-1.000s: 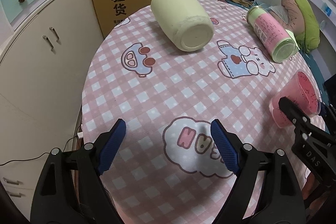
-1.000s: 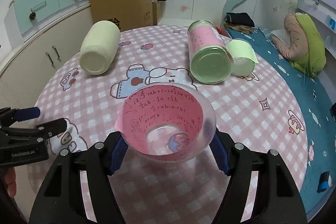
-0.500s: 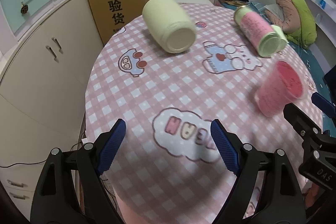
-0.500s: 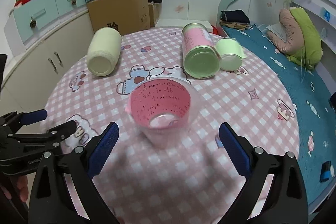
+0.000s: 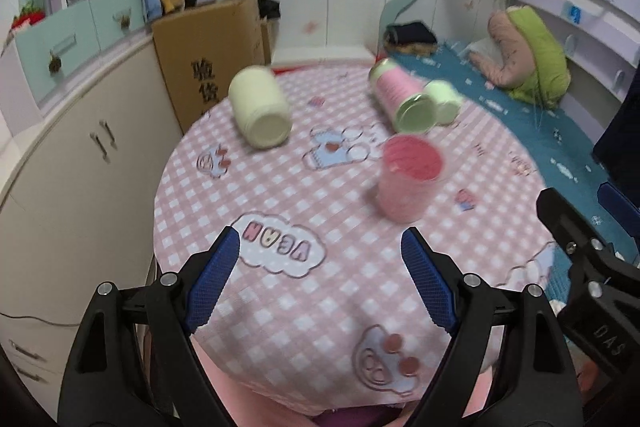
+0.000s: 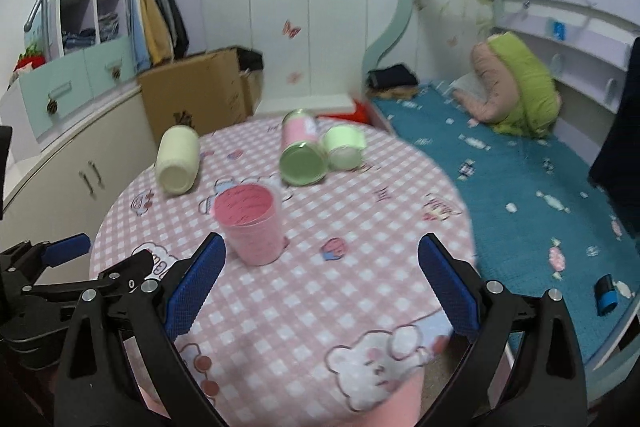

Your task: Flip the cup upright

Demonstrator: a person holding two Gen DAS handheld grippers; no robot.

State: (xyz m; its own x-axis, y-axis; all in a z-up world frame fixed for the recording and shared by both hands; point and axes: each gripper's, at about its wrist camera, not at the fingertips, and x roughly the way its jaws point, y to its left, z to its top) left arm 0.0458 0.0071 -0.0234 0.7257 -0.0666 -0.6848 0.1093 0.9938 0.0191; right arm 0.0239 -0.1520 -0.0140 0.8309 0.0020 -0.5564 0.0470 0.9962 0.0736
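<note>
The pink translucent cup (image 6: pixel 251 223) stands upright, mouth up, on the pink checked table; it also shows in the left wrist view (image 5: pixel 408 177). My right gripper (image 6: pixel 320 285) is open and empty, pulled back near the table's front edge, well short of the cup. My left gripper (image 5: pixel 320 285) is open and empty over the near part of the table, left of the cup. The right gripper's body appears at the right edge of the left wrist view.
A cream jar (image 6: pixel 177 159) lies on its side at the back left. A pink canister with green lid (image 6: pixel 300 151) and a small green cup (image 6: pixel 343 148) lie at the back. A cardboard box (image 6: pixel 196 89), cabinets and a bed surround the round table (image 6: pixel 384 227).
My right gripper opened and let go of the pink cup, which now stands on the table. Both grippers have drawn back and up, away from the cup.
</note>
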